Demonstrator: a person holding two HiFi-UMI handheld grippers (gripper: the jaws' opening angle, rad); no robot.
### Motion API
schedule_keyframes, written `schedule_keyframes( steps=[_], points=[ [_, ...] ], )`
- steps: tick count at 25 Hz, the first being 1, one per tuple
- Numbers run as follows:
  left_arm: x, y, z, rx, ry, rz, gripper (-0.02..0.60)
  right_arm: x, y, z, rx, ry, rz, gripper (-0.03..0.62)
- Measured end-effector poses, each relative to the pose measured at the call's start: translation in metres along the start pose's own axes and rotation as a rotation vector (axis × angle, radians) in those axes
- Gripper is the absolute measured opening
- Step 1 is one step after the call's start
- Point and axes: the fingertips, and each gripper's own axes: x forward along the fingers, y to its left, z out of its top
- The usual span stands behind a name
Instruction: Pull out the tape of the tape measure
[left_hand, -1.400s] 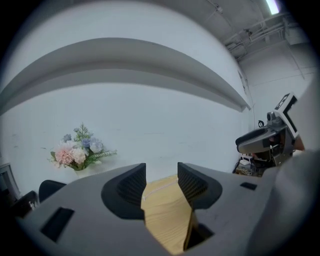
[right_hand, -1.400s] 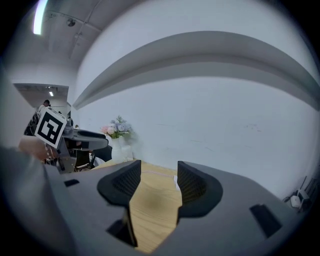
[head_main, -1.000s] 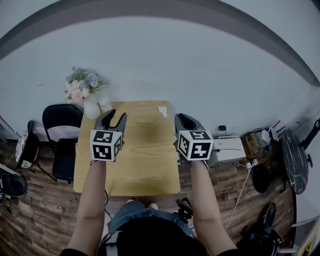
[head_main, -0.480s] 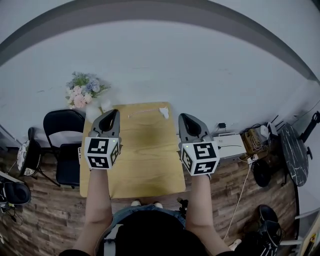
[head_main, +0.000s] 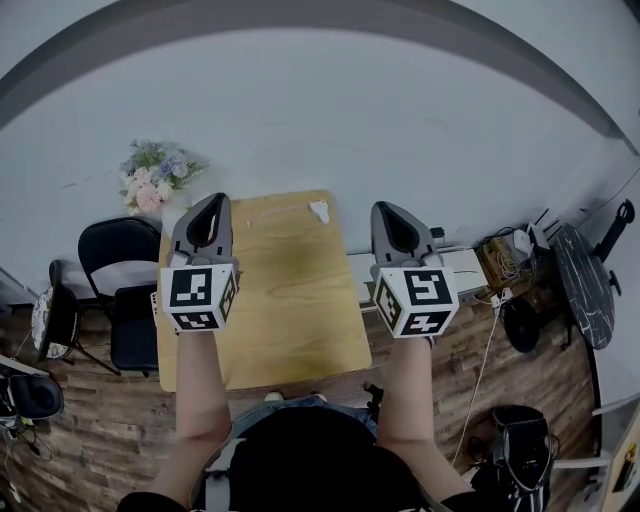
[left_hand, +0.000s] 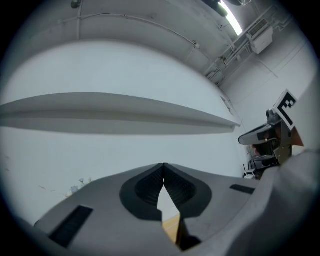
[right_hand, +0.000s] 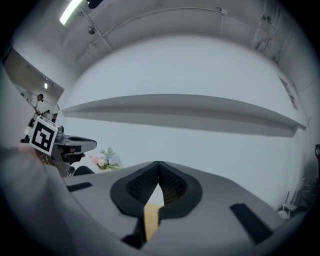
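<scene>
Head view: left tongs (head_main: 213, 199), right tongs (head_main: 392, 208), both closed; one tape measure (head_main: 320, 211).

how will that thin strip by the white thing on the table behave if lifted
Probably floppy: the strip looks thin and lies flat on the table. The white case looks small, so likely light and apt to slide if tugged.

I read tape measure (head_main: 319, 211): small white case, lying near far edge of wooden table (head_main: 290, 310). Thin pale tape (head_main: 278, 213) apparently extended leftward from case; view too small to confirm.
</scene>
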Motion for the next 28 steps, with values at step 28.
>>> schedule_keyframes(
  steps=[28],
  points=[
    [0.002,-0.001,0.029,0.039,-0.078,0.000,0.012,-0.002,-0.009,0.022,-0.083,-0.042,-0.024,0.014]
  ],
)
